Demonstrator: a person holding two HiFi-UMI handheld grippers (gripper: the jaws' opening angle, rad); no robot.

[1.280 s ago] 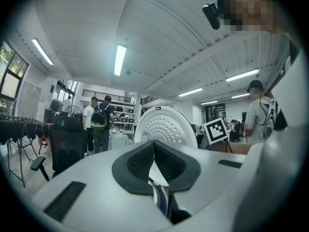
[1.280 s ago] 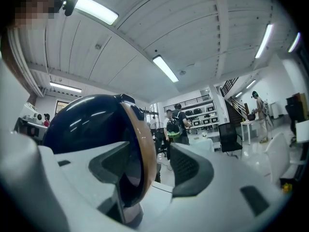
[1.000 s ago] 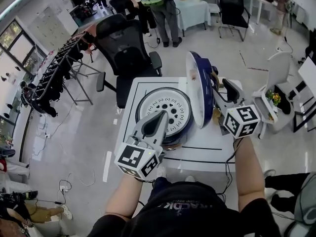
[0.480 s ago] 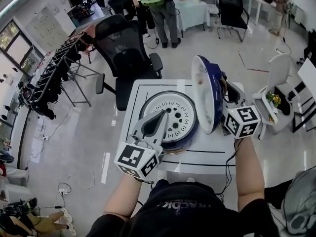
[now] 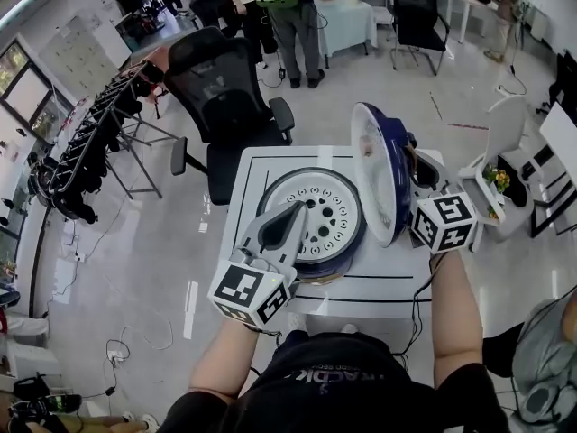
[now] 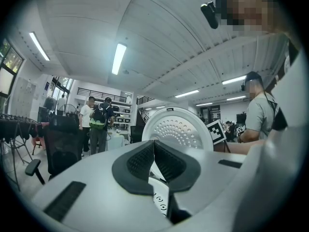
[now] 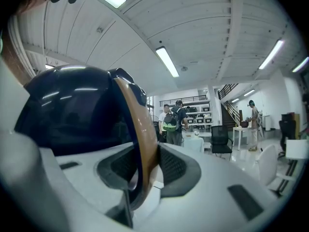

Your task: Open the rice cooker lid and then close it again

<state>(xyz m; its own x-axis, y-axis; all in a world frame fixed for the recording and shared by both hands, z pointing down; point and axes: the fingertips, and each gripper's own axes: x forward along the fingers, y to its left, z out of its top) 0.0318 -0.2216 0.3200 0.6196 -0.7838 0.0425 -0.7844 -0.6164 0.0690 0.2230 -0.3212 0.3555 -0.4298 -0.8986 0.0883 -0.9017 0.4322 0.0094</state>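
Note:
The rice cooker (image 5: 311, 216) stands open on the white table (image 5: 261, 165), its perforated inner plate facing up. Its dark blue lid (image 5: 379, 183) stands upright on the right side. My right gripper (image 5: 416, 165) reaches the lid from behind. Its jaws are closing, and the lid's bronze rim (image 7: 137, 124) lies between the pads of that gripper (image 7: 147, 166). My left gripper (image 5: 297, 210) is shut on nothing and hovers over the cooker's near left rim. In the left gripper view the lid's white underside (image 6: 178, 127) rises beyond the closed left gripper (image 6: 154, 149).
A black office chair (image 5: 225, 88) sits behind the table. Several people (image 5: 288, 7) stand further back by another table. A rack of equipment (image 5: 99, 142) runs along the left, and a white chair (image 5: 505, 142) stands at the right.
The right gripper's jaws have narrowed onto the lid's rim, and the lid stands slightly more upright. The left gripper has barely shifted.

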